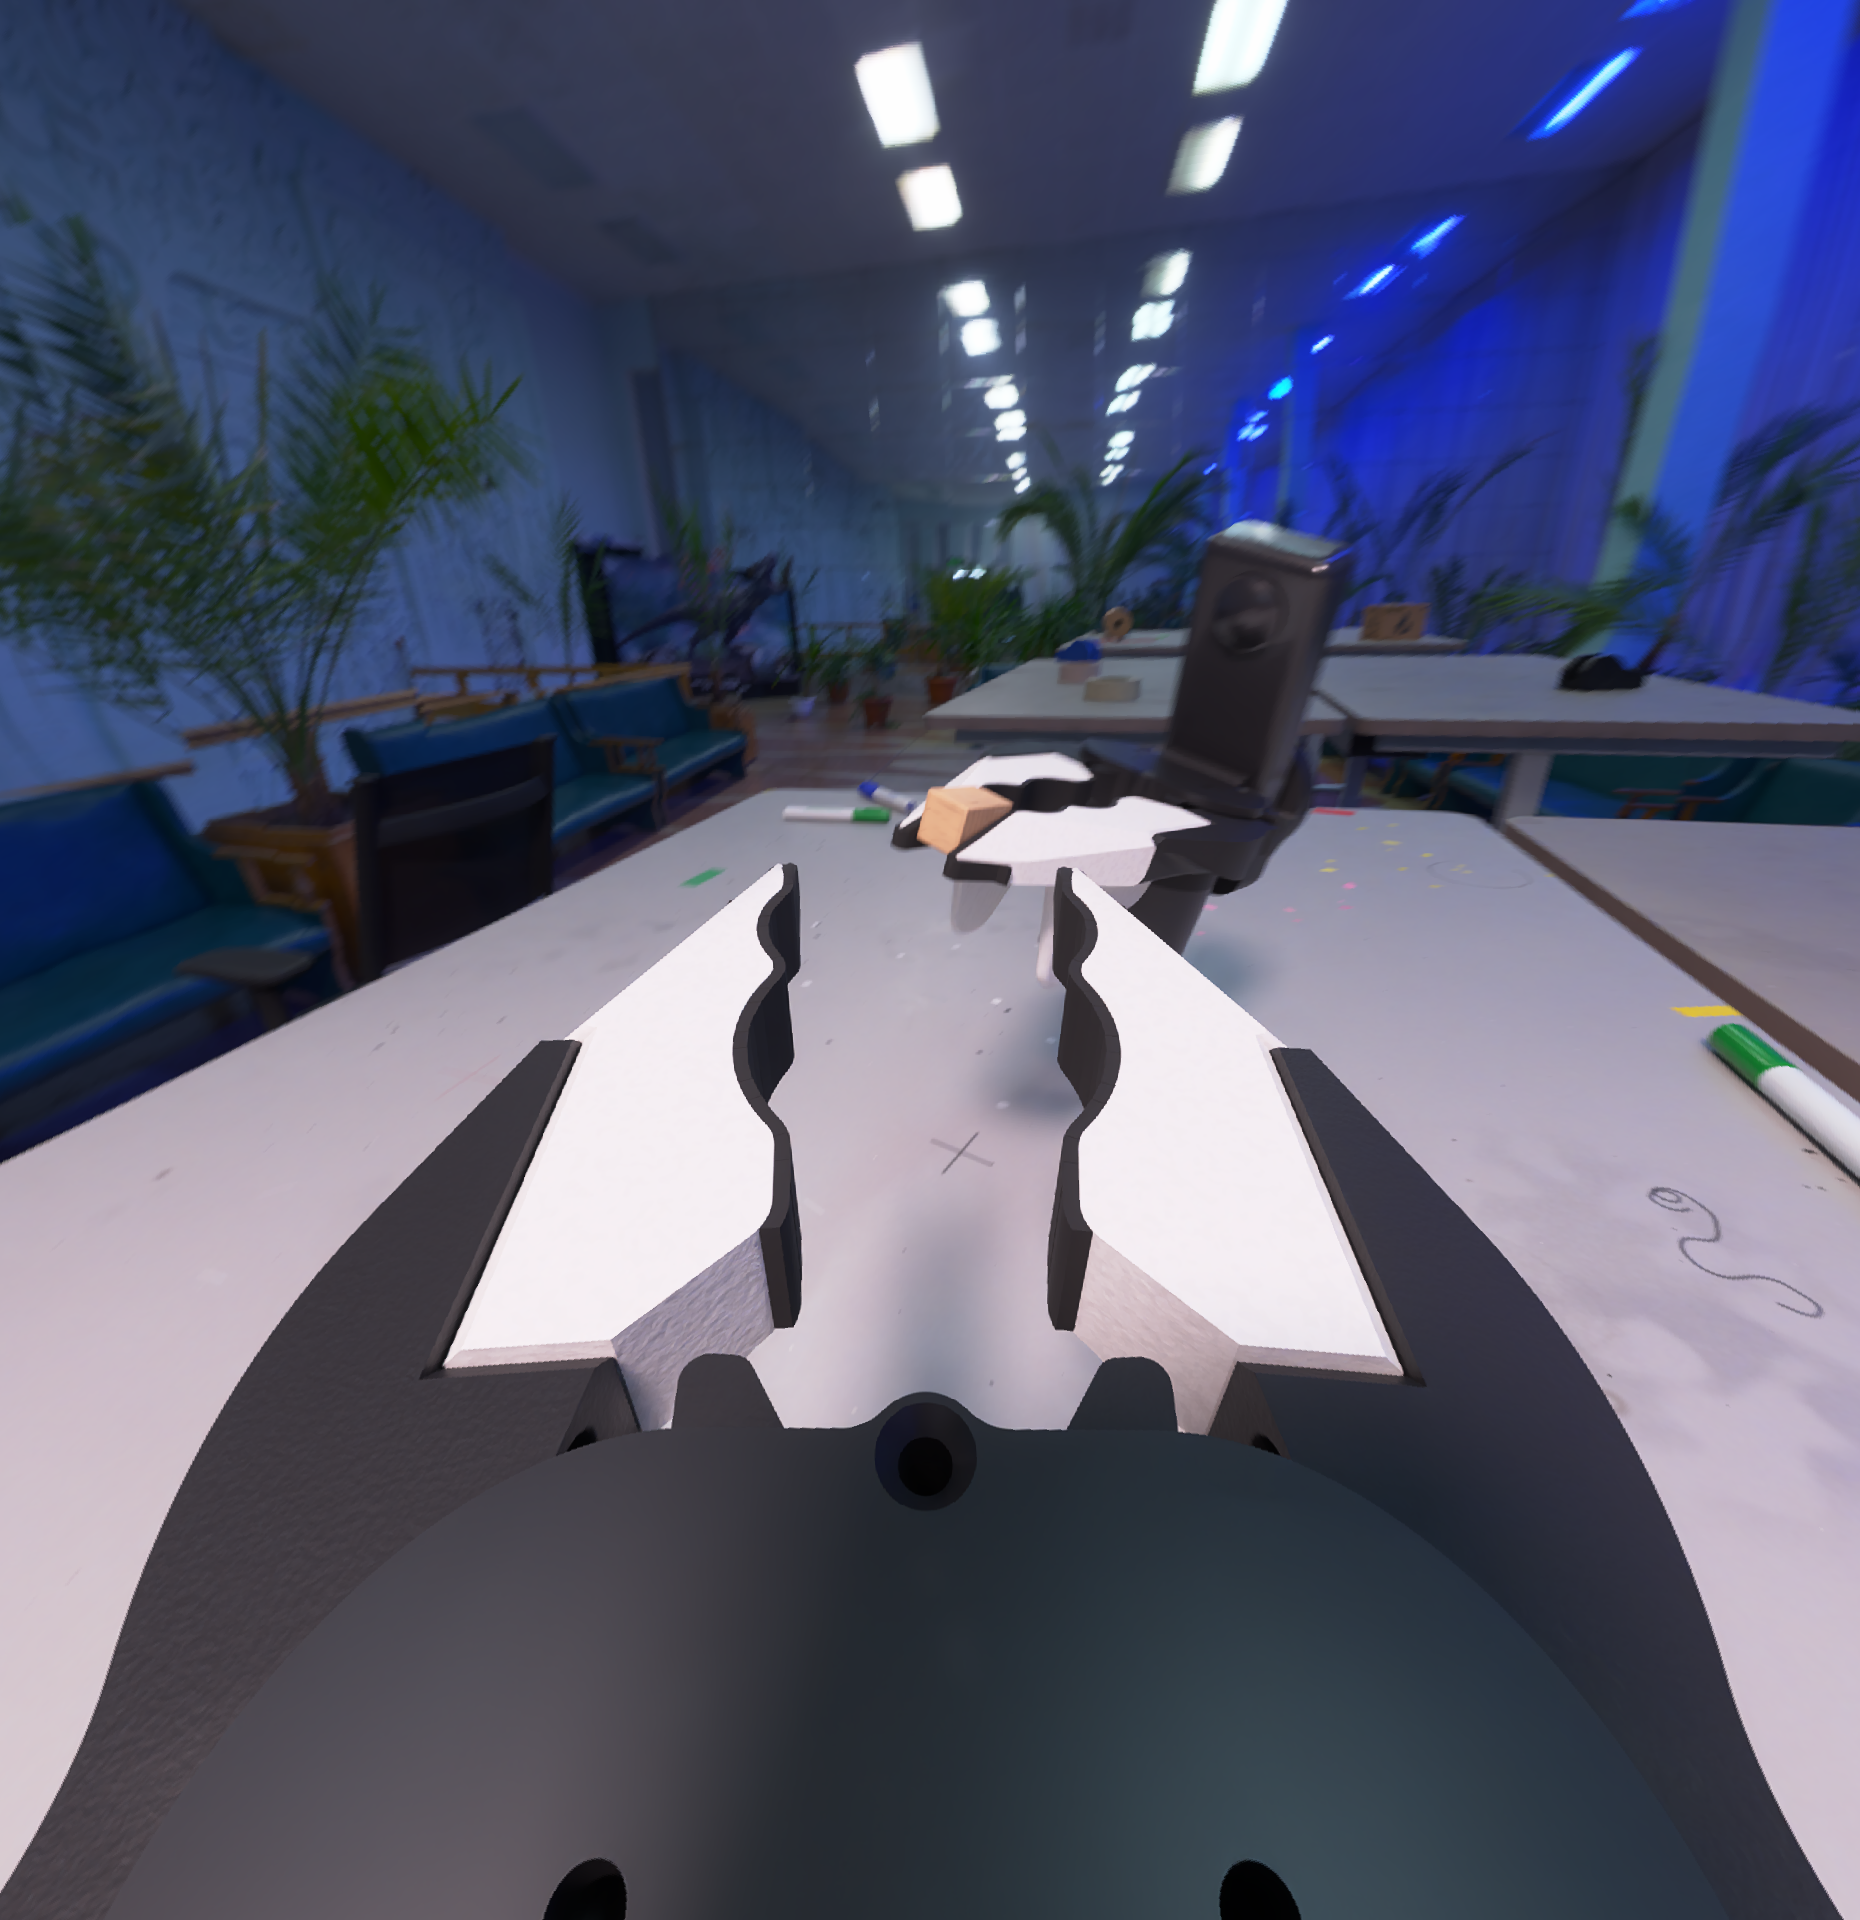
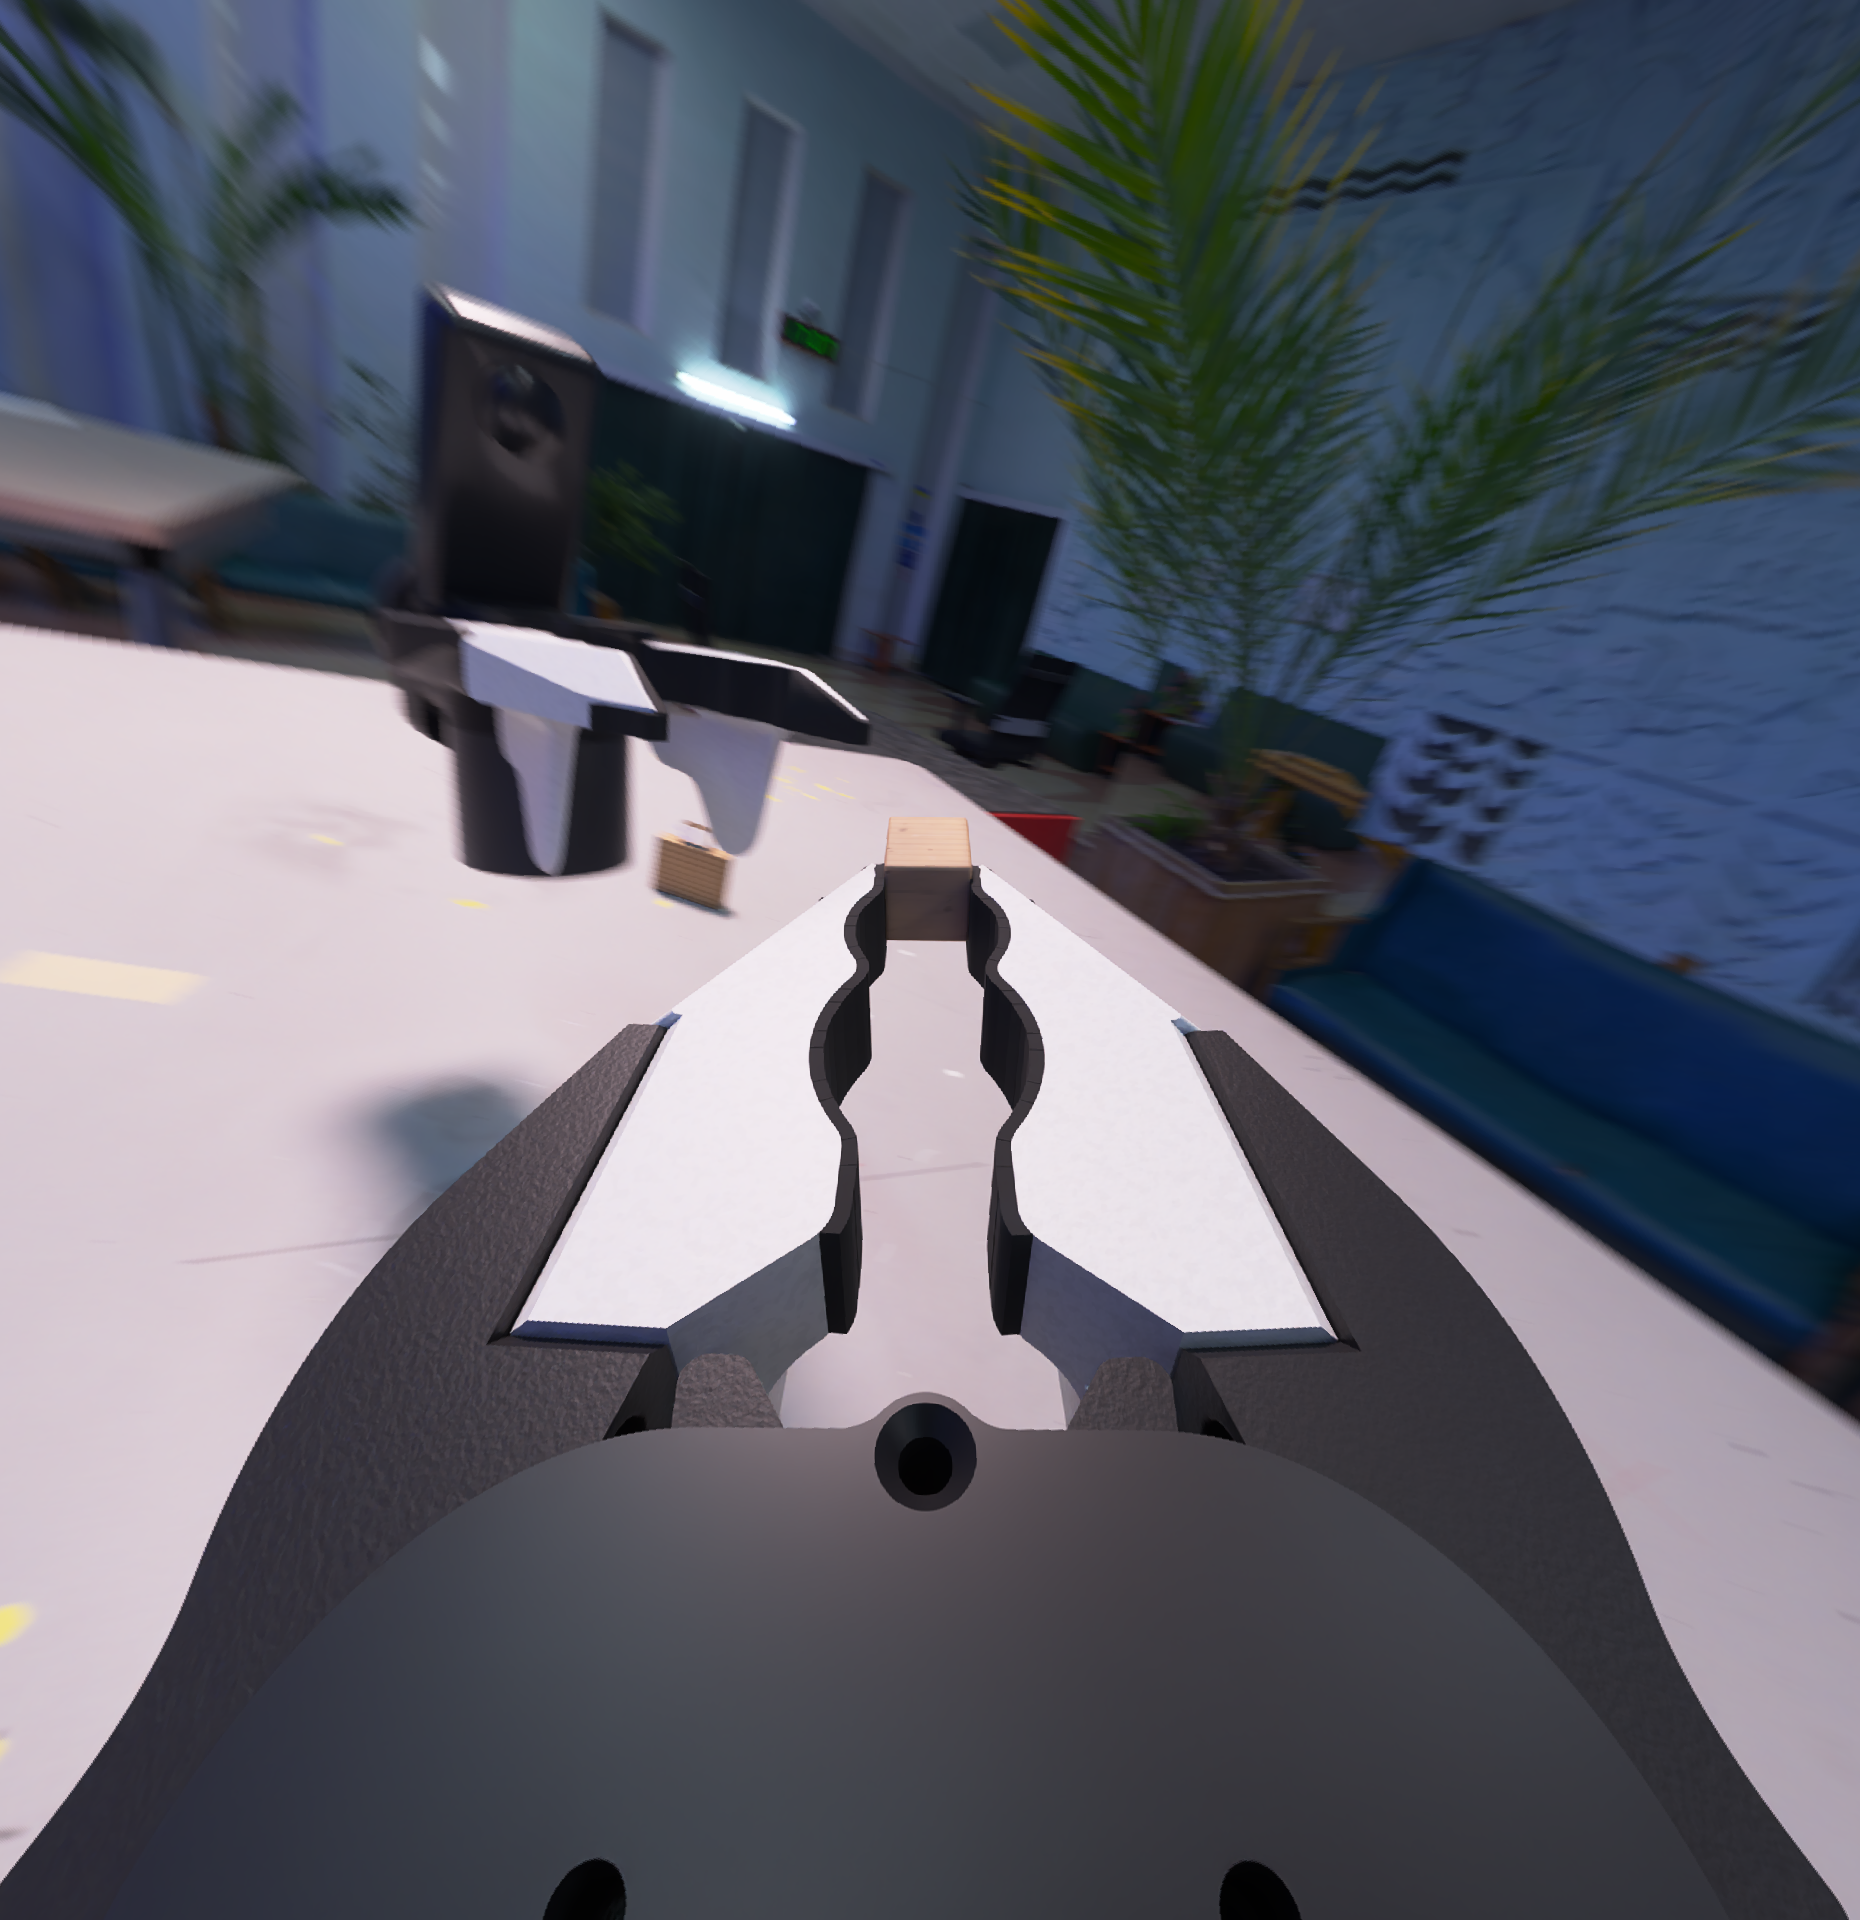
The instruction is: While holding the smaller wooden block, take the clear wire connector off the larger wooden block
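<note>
My right tongs [image 2: 927, 883] are squeezing the small block [image 2: 927, 878] above the table [image 2: 230, 1039], while my left tongs [image 1: 926, 894] are hanging open, holding nothing.

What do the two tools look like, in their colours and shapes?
Both look alike. The left tool and the right tool each have a rounded dark grey body, two white tapering fingers with black wavy inner edges, black textured side rails and a small round hole at the base. No cables or markings show.
</note>
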Motion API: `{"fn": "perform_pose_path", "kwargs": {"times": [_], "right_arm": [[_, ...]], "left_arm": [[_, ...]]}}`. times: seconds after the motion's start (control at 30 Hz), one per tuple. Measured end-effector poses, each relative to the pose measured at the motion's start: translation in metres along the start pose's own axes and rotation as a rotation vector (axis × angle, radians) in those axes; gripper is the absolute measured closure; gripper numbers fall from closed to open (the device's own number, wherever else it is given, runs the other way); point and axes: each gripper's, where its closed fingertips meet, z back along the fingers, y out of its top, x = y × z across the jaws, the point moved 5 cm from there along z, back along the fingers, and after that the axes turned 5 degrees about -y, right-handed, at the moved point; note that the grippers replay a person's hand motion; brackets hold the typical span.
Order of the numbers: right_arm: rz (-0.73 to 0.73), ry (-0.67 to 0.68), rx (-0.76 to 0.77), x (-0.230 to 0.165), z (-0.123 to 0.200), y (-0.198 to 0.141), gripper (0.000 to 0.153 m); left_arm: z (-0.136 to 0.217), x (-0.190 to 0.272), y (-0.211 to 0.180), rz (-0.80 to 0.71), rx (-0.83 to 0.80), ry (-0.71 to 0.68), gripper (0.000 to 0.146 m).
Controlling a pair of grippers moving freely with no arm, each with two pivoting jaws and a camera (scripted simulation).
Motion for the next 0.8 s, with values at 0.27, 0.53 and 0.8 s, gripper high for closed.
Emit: {"fn": "perform_pose_path", "kwargs": {"times": [0.27,0.53,0.8], "right_arm": [[-0.141,0.197,0.007,-0.017,-0.003,-0.015,0.139],[-0.151,0.268,-0.004,-0.023,-0.005,-0.017,0.139],[-0.063,0.259,-0.065,-0.024,-0.002,-0.018,0.139]], "left_arm": [[-0.014,0.003,-0.024,-0.05,-0.124,-0.06,0.114],[-0.01,0.007,-0.029,-0.033,-0.126,-0.132,0.129],[-0.012,0.012,-0.027,-0.045,-0.15,-0.122,0.129]]}}
